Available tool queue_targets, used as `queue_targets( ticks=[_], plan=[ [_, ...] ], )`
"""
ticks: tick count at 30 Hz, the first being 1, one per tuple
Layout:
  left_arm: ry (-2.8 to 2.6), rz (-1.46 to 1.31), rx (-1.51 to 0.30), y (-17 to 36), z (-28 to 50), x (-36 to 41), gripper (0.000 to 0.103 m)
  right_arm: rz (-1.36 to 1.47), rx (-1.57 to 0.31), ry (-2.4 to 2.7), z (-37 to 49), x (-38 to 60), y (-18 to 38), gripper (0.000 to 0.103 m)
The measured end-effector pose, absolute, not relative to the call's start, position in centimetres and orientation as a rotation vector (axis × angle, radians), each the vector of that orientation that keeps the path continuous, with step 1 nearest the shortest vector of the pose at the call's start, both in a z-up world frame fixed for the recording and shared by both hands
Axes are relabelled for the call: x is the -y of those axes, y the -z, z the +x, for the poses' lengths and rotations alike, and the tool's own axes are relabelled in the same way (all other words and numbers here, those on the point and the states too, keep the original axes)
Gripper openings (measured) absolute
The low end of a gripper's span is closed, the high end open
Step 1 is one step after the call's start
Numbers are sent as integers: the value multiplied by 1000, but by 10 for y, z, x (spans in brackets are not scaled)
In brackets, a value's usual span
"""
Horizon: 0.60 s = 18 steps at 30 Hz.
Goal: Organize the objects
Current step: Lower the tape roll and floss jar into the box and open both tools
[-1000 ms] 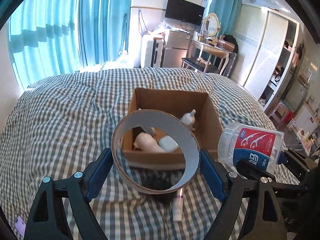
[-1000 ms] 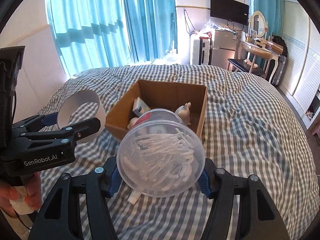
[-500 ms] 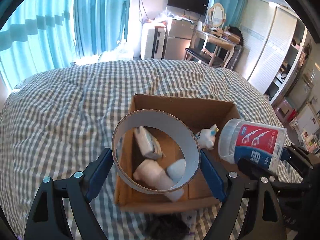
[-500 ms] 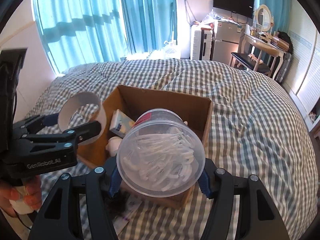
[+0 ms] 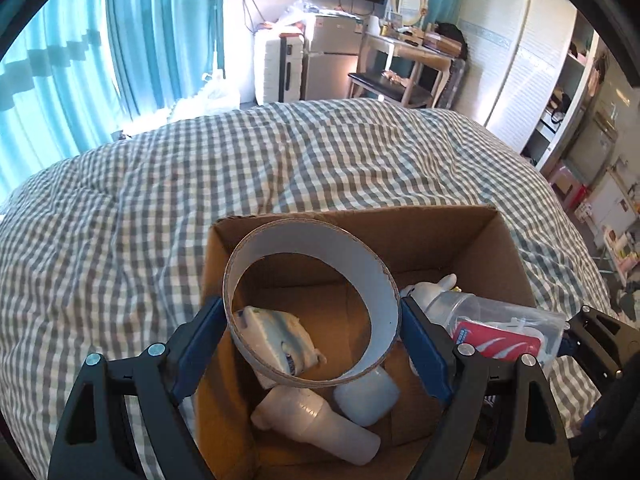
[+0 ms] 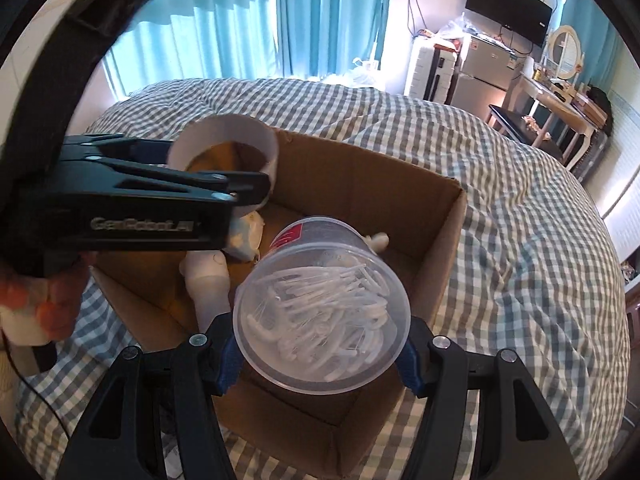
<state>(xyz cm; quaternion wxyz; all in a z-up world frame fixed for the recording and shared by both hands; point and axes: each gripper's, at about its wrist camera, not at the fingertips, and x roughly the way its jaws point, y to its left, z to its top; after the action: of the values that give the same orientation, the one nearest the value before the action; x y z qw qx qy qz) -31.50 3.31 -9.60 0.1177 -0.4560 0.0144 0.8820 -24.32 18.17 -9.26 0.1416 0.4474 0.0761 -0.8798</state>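
With your left gripper point(image 5: 312, 312) pinching the tape roll point(image 5: 312, 304) and your right gripper point(image 6: 322, 350) pinching the floss-pick jar point(image 6: 322, 312) over the cardboard box point(image 6: 452, 240), releasing together could knock them against each other.

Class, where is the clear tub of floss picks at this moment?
In the right wrist view, the tub of floss picks is clamped in the right gripper, held over the cardboard box, right of the tape roll.
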Motion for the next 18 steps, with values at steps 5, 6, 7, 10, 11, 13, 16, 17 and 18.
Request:
queue_targets(
  ticks=[5,6,7,10,11,13,16,17,18],
  plan=[
    [-2554,-1350,-32,105,-315,-37,88,1284,-171,2523,-239,-186,90,61],
    [-2549,-1350,-25,105,-314,-36,88,1282,-162,2522,-237,-186,90,61],
    [-2543,-1353,-15,105,-313,-37,89,1280,-154,2521,-236,-187,88,61],
    [-2516,-1391,-9,106,-312,-37,92,1263,-142,2546,-234,-189,83,73],
    [-2517,-1399,-21,106,-312,-38,95,1253,-133,2554,-233,-190,79,73],
    [-2533,-1405,-52,102,-309,-39,96,1240,-111,2562,-232,-193,72,73],
    [-2542,-1389,-63,92,-302,-43,96,1223,-79,2578,-225,-198,59,74],
    [-2550,-1378,-63,88,-298,-44,96,1213,-76,2588,-220,-200,54,74],
    [-2558,-1369,-66,83,-295,-45,96,1203,-77,2599,-215,-202,49,74]
  ],
)
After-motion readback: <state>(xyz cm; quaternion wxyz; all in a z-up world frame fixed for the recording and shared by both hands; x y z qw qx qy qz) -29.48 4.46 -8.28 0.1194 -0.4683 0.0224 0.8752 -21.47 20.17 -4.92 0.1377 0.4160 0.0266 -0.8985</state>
